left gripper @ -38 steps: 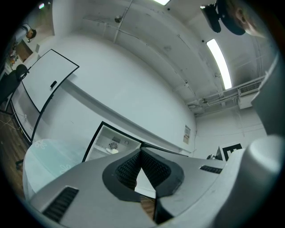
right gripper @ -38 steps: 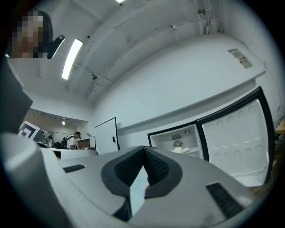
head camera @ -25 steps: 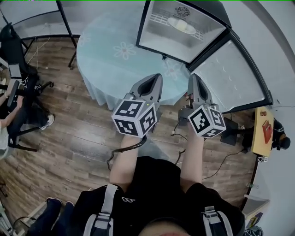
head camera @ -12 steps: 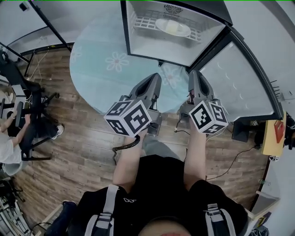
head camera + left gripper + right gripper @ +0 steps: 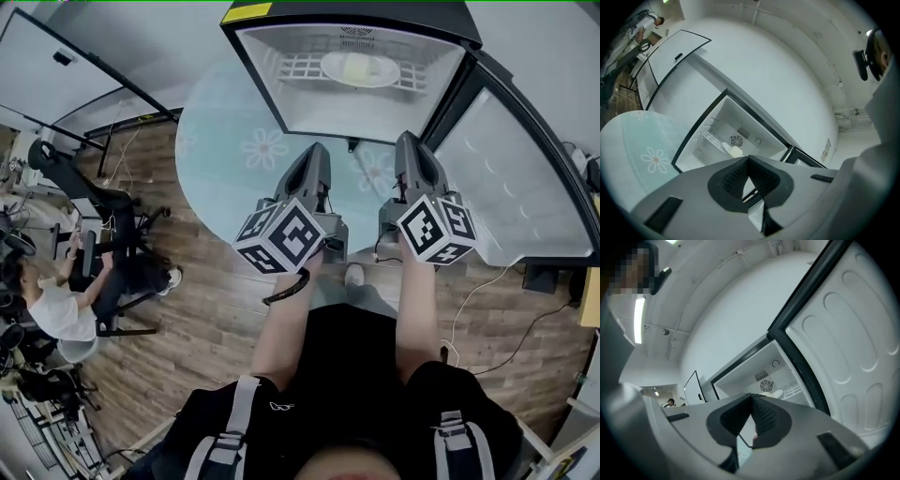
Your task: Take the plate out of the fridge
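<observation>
The small fridge [image 5: 352, 94] stands open on a round table, its door [image 5: 525, 178] swung out to the right. On the wire shelf inside lies a pale plate [image 5: 359, 67], which also shows as the plate [image 5: 734, 150] in the left gripper view and the plate [image 5: 776, 393] in the right gripper view. My left gripper [image 5: 316, 152] and right gripper [image 5: 411, 141] hover side by side just in front of the fridge opening, both pointing in. Each is shut with nothing between its jaws. The left gripper [image 5: 749, 161] and right gripper [image 5: 751, 399] stay well short of the plate.
A light blue floral cloth [image 5: 234, 159] covers the table. A person sits at the left [image 5: 56, 309] beside a black chair [image 5: 112, 206]. A framed panel [image 5: 66, 66] stands at the back left. Cables [image 5: 469, 300] trail over the wood floor at the right.
The fridge has shifted toward the centre and looms larger. Both grippers have come closer to its opening and stayed shut.
</observation>
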